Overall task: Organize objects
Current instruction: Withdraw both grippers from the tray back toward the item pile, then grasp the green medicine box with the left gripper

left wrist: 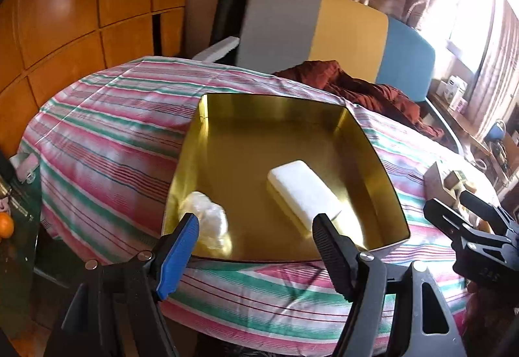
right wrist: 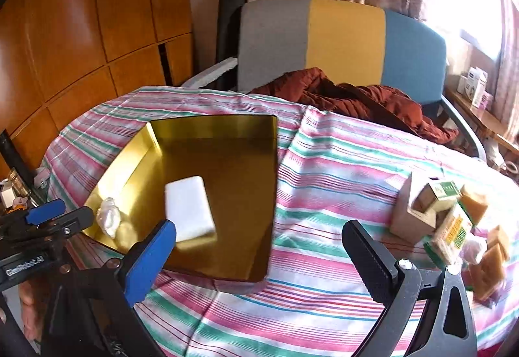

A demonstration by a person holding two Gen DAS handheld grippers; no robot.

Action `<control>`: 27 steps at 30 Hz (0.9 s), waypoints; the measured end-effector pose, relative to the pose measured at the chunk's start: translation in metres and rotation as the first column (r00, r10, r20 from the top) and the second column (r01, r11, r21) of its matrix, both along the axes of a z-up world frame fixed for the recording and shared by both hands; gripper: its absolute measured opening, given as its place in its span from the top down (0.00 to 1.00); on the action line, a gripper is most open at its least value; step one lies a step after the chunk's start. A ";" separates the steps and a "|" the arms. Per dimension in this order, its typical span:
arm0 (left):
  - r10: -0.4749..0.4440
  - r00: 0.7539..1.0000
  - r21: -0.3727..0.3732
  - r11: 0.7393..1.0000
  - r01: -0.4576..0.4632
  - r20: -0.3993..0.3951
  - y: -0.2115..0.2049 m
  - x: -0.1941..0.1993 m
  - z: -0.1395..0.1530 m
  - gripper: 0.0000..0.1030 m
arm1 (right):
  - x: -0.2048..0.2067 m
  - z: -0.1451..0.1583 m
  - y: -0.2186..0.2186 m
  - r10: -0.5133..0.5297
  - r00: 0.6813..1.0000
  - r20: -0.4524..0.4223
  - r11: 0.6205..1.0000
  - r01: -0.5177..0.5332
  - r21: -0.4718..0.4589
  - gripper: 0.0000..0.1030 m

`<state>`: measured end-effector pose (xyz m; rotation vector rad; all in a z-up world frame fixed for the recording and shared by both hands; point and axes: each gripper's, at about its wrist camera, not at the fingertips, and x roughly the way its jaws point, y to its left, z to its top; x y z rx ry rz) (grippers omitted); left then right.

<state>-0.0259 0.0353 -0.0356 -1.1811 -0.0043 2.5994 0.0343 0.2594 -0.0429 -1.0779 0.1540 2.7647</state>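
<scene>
An open gold tin tray (left wrist: 246,142) (right wrist: 233,168) lies on the striped tablecloth. Inside it are a white bar (left wrist: 303,193) (right wrist: 189,209) and a crumpled white wrapper (left wrist: 209,220) (right wrist: 108,220). My left gripper (left wrist: 255,217) hovers open over the tray's near edge with nothing between its fingers; the right wrist view shows it at the left (right wrist: 78,209). My right gripper (right wrist: 259,227) is open and empty, over the cloth beside the tray's right wall, and appears at the right of the left wrist view (left wrist: 451,201). To its right lies a pile: a wooden block (right wrist: 408,214), green-and-white boxes (right wrist: 451,233) and brown bars (right wrist: 489,269).
The striped cloth (right wrist: 324,181) covers a round table. Behind it stands a chair with a grey, yellow and blue back (right wrist: 343,42), with a rust-red blanket (right wrist: 356,100) on the seat. Wooden cupboards (left wrist: 81,0) fill the left. An orange (left wrist: 6,225) sits on a low glass surface.
</scene>
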 end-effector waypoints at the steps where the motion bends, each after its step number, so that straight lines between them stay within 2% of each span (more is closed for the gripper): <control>1: -0.012 1.000 -0.001 1.000 0.012 -0.001 0.003 0.001 0.001 0.29 | 0.002 -0.001 0.004 -0.011 1.000 0.003 1.000 0.011 -0.006 0.00; 6: -0.088 0.996 -0.004 0.996 0.088 -0.014 0.025 0.003 0.008 0.27 | 0.016 -0.006 0.037 -0.090 0.996 0.018 0.996 0.091 -0.024 0.00; 8: -0.128 0.991 0.006 0.992 0.129 -0.032 0.036 0.004 0.013 0.19 | 0.025 -0.005 0.056 -0.135 0.991 0.020 0.990 0.135 -0.028 0.00; 14: -0.261 0.964 -0.002 0.965 0.261 -0.051 0.078 0.008 0.023 0.18 | 0.052 0.002 0.122 -0.272 0.962 0.028 0.962 0.273 -0.029 0.00; 17: -0.346 0.936 -0.027 0.938 0.345 -0.064 0.108 0.013 0.028 0.18 | 0.067 0.008 0.166 -0.349 0.936 0.034 0.936 0.351 -0.041 0.00; 22: -0.485 0.872 -0.067 0.874 0.481 -0.068 0.159 0.021 0.035 0.18 | 0.088 0.021 0.229 -0.466 0.885 0.018 0.885 0.465 0.018 0.00; 27: -0.562 0.826 -0.098 0.825 0.556 -0.042 0.209 0.025 0.035 0.18 | 0.105 0.015 0.271 -0.544 0.839 -0.013 0.838 0.545 0.025 0.00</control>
